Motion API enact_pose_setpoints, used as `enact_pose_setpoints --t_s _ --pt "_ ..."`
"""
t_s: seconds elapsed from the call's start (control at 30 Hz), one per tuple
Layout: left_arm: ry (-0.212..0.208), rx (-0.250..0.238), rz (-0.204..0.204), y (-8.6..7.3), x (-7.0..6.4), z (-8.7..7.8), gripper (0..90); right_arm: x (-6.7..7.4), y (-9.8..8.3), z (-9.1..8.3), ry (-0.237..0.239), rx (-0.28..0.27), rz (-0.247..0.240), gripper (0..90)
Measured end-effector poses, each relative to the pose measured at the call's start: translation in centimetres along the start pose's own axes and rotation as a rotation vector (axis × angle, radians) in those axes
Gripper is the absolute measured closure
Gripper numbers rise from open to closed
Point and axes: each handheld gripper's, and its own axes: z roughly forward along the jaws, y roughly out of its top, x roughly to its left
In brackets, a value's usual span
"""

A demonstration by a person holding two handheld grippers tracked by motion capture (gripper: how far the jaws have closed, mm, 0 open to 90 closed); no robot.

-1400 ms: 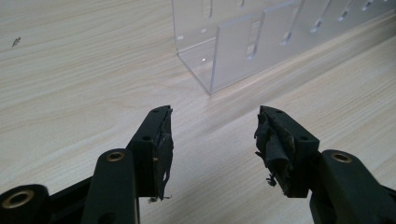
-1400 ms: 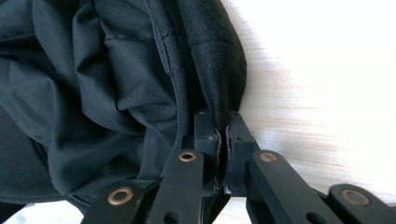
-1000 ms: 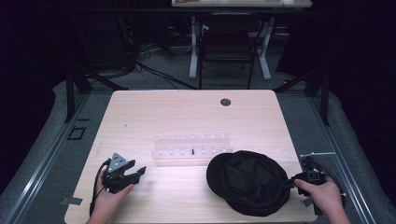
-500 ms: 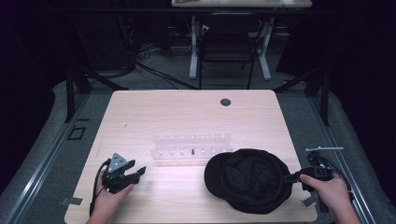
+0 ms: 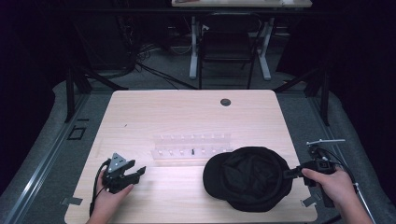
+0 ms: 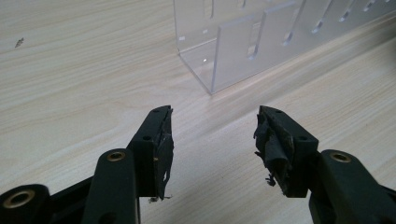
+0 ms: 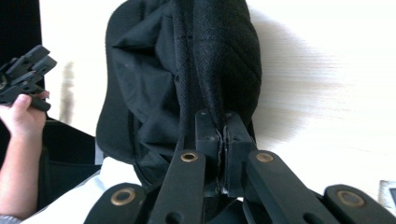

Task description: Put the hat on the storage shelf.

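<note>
At lower right of the high view, the right gripper [image 5: 290, 173] pinches the black cap's [image 5: 250, 176] right edge — jaws clamped tight; the left gripper [image 5: 135, 172] gapes empty at lower left.

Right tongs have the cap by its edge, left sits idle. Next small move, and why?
Probably keep lifting. The right tongs are shut on the black cap, which hangs from its pinched edge. The left tongs stand open with nothing between them, near the clear rack, free to help.
</note>
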Motion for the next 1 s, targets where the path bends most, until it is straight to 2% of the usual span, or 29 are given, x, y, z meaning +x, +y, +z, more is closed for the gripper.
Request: enact_pose_setpoints --t_s 0.07,0.1,0.2,0.23,0.33,0.37,0.67,0.73,0.77,0.9,1.0 --pt "0.001 0.001 -0.003 0.0 0.0 0.0 46.4 0.4 0.1 -0.4 -0.017 0.011 -0.018 87.8" --pt "0.001 0.0 -0.004 0.0 0.0 0.0 46.4 0.7 0.2 -0.3 0.025 -0.017 -0.004 87.8" --pt "0.0 0.0 -0.003 0.0 0.0 0.0 46.4 1.0 0.3 -0.5 0.029 -0.012 -0.012 87.9" --pt "0.001 -0.001 -0.004 0.0 0.0 0.0 46.4 1.3 0.3 -0.7 0.042 -0.022 -0.009 87.9" --pt "0.001 -0.001 -0.003 0.0 0.0 0.0 46.4 1.6 0.4 -1.1 0.023 -0.015 -0.023 88.0" --pt "0.001 -0.003 -0.006 0.0 0.0 0.0 46.4 1.9 0.3 -1.2 0.066 -0.03 -0.019 88.0" --pt "0.002 -0.002 -0.007 0.0 0.0 0.0 46.6 2.8 0.7 -1.8 0.107 -0.032 -0.023 88.1" --pt "0.002 -0.002 -0.008 0.0 0.1 0.0 46.6 3.4 0.7 -1.9 0.117 -0.06 -0.009 88.1" --pt "0.002 -0.002 -0.008 0.0 0.1 0.0 46.6 3.4 0.7 -2.1 0.12 -0.04 -0.032 88.1" --pt "0.003 -0.002 -0.008 0.0 0.1 0.0 46.6 4.0 0.8 -2.5 0.134 -0.047 -0.037 88.1" --pt "0.002 -0.002 -0.01 0.0 0.1 0.0 46.7 5.0 0.9 -3.0 0.144 -0.054 -0.066 88.1"
